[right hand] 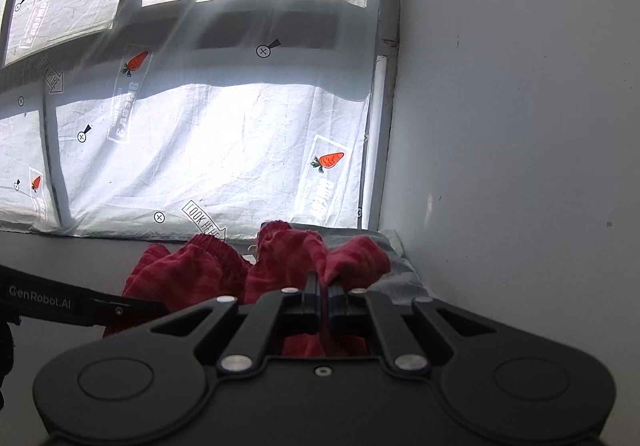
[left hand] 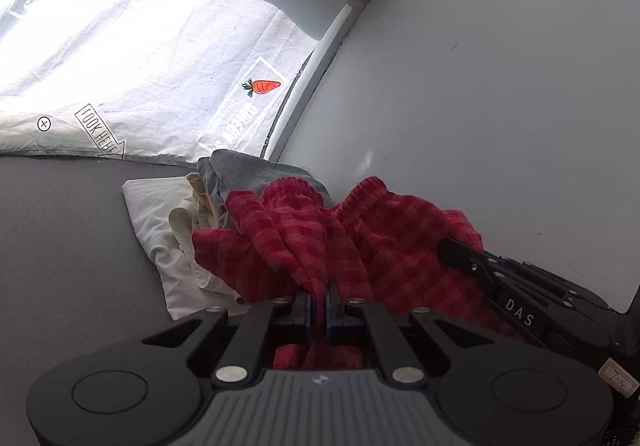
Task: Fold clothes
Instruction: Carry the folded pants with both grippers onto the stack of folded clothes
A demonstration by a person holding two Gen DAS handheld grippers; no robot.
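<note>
A red checked garment (left hand: 320, 230) with a gathered elastic band hangs bunched between both grippers above a grey surface (left hand: 68, 246). My left gripper (left hand: 319, 292) is shut on a fold of that red cloth. In the right wrist view the same red garment (right hand: 224, 274) spreads to the left, and my right gripper (right hand: 325, 288) is shut on another fold of it. The right gripper's black body (left hand: 520, 294) shows at the right of the left wrist view, pressed against the cloth. The left gripper's arm (right hand: 60, 306) crosses the lower left of the right wrist view.
Behind the red garment lies a pile of clothes: a grey piece (left hand: 248, 170), a cream piece (left hand: 192, 214) and a white one (left hand: 156, 222). A white printed curtain (right hand: 208, 142) covers the window ahead. A plain white wall (left hand: 500, 66) stands close on the right.
</note>
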